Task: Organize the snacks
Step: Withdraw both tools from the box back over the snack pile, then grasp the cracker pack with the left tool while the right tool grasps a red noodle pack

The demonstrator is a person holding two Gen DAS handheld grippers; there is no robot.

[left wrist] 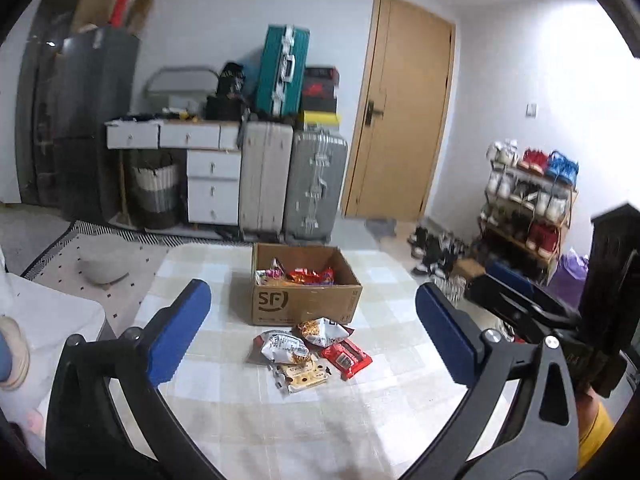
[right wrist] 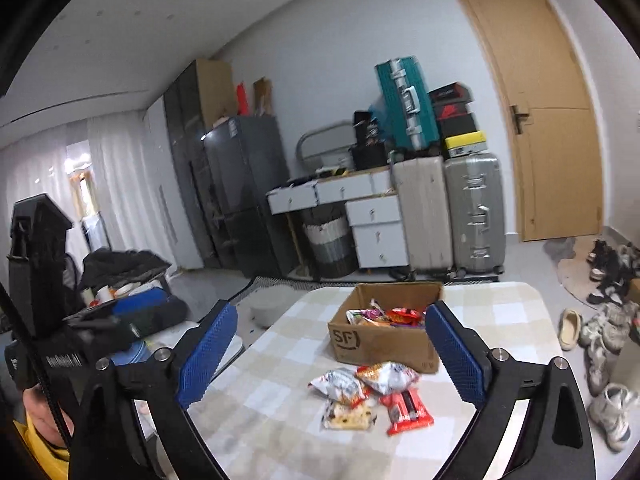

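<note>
Close to each camera, the two grippers hung above the near end of the table (left wrist: 248,420) with nothing in them. The left gripper (left wrist: 312,332) had its blue pads spread very wide, and the right gripper (right wrist: 330,352) was spread wide too. Neither one touched a snack.

Between the pads, a bit further along the checked cloth, lay a small pile of loose snacks. A red packet (left wrist: 346,358) sat on the right of the pile. A silver bag (left wrist: 280,346) lay on the left, with another silver bag (left wrist: 323,330) behind it, just in front of the box. A pale cookie pack (left wrist: 302,376) lay nearest of all. They were touching and partly on top of each other.

Just behind the pile stood the cardboard box (left wrist: 306,304), open at the top, with some snacks already inside.

Far behind were suitcases, white drawers and a wooden door.

It looked like the step between picks. Four packs seemed left to put away. The next move would call for one gripper to come down over a single pack, maybe the red one at the edge, and close on it without dragging the others.
</note>
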